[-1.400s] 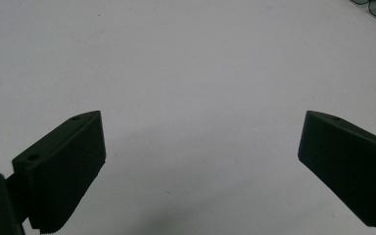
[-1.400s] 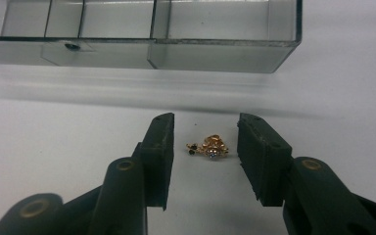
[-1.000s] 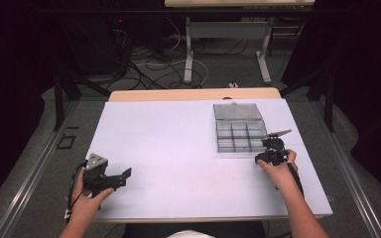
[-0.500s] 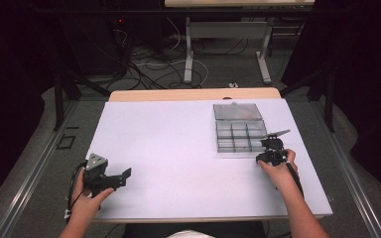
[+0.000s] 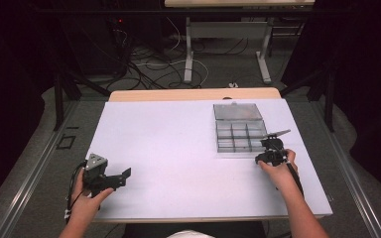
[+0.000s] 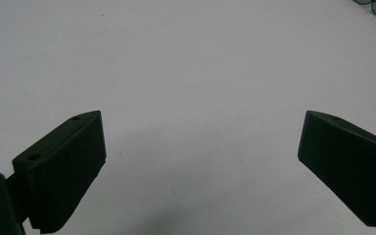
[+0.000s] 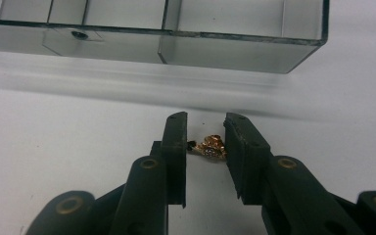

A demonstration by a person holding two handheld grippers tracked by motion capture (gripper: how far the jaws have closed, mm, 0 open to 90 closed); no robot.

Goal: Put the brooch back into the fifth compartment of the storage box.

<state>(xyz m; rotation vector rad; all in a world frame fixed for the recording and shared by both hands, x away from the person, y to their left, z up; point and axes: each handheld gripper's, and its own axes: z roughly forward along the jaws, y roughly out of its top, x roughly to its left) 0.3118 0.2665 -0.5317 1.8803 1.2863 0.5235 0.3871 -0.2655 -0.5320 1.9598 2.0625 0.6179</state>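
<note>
A small gold jewel (image 7: pixel 210 147) with tiny stones lies on the white table between the two jaws of my right gripper (image 7: pixel 206 122), which press in on it from both sides. Just beyond it stands a clear plastic compartment box (image 7: pixel 225 49), with a small dark piece in one front cell. From above, my right gripper (image 5: pixel 273 148) sits at the near right corner of this box (image 5: pixel 217 136), whose lid (image 5: pixel 237 111) lies open behind it. My left gripper (image 5: pixel 121 176) rests near the table's front left, open, with bare tabletop between its jaws (image 6: pixel 203 115).
The white table (image 5: pixel 178 139) spreads between the two hands. A wooden strip (image 5: pixel 193 94) runs along its far edge. Behind it are cables on the floor and the legs of another desk (image 5: pixel 188 49).
</note>
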